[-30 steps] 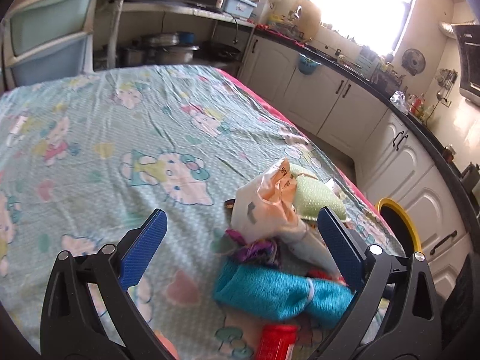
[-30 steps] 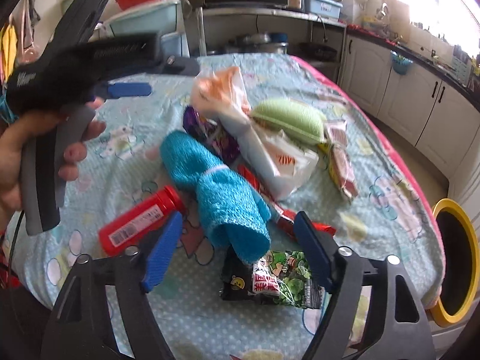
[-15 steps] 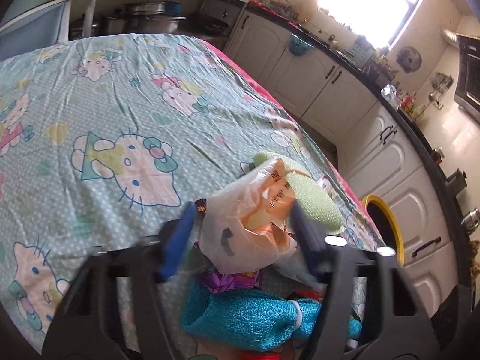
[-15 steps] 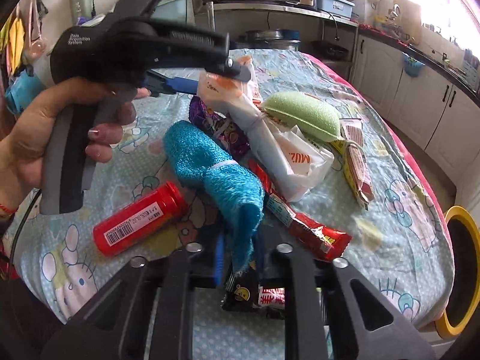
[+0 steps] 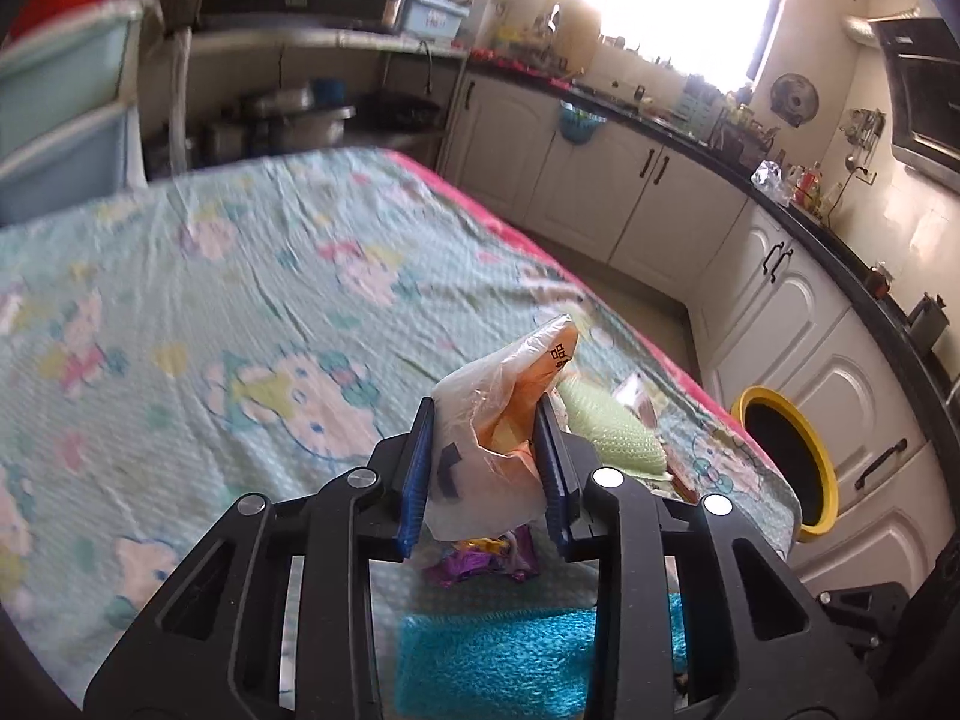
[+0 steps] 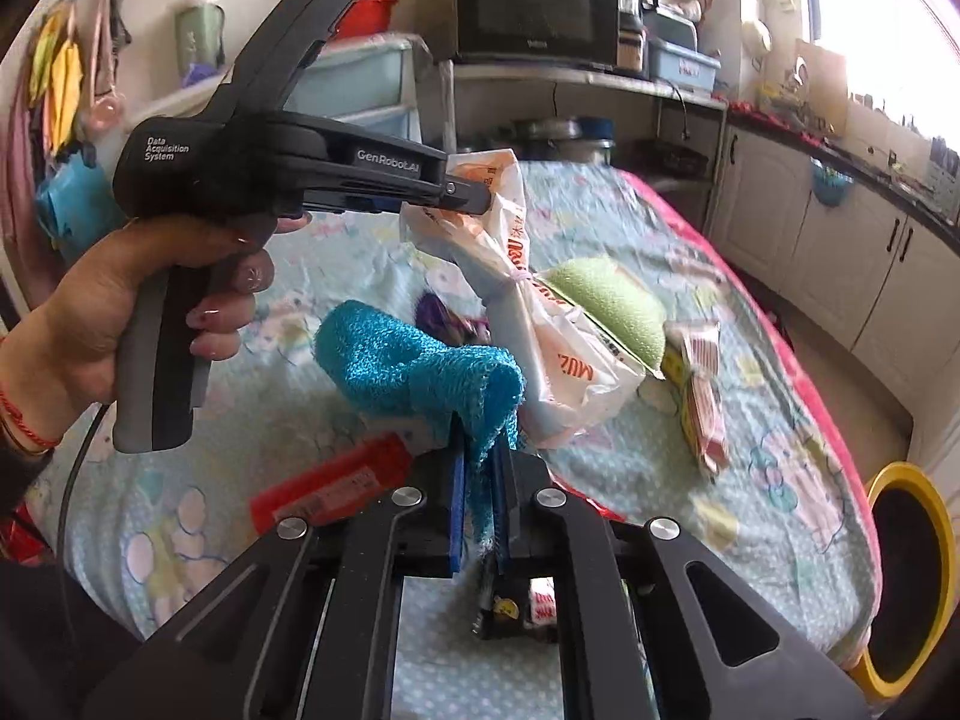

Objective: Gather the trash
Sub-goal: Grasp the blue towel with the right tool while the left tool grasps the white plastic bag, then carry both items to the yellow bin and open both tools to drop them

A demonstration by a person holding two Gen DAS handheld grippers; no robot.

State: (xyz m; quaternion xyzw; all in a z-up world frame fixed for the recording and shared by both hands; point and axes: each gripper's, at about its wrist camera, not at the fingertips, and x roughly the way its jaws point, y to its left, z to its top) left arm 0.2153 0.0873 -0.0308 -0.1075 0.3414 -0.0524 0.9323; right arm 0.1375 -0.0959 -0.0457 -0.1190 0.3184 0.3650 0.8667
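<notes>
A white and orange plastic bag [image 5: 492,438] sits between the blue pads of my left gripper [image 5: 486,414], whose jaws are closing and press on its top. In the right wrist view a hand holds that left gripper [image 6: 474,195], and the bag [image 6: 558,354] hangs from it with its bottom on the table. My right gripper [image 6: 480,468] is shut on a corner of the teal cloth [image 6: 414,360], lifting it off the table. A purple wrapper [image 5: 480,558] lies below the bag. A dark snack packet [image 6: 516,606] lies under my right gripper.
On the cartoon tablecloth [image 5: 240,300] lie a green sponge [image 6: 606,300], a red bottle [image 6: 336,480] and a striped snack pack [image 6: 699,384]. A yellow-rimmed bin [image 6: 945,570] stands on the floor past the table's right edge. Kitchen cabinets [image 5: 630,204] line the far wall.
Both grippers went from wide open to closed, the left on the plastic bag, the right on the teal cloth. Both have since risen, pulling the bag's top and the cloth's corner upward.
</notes>
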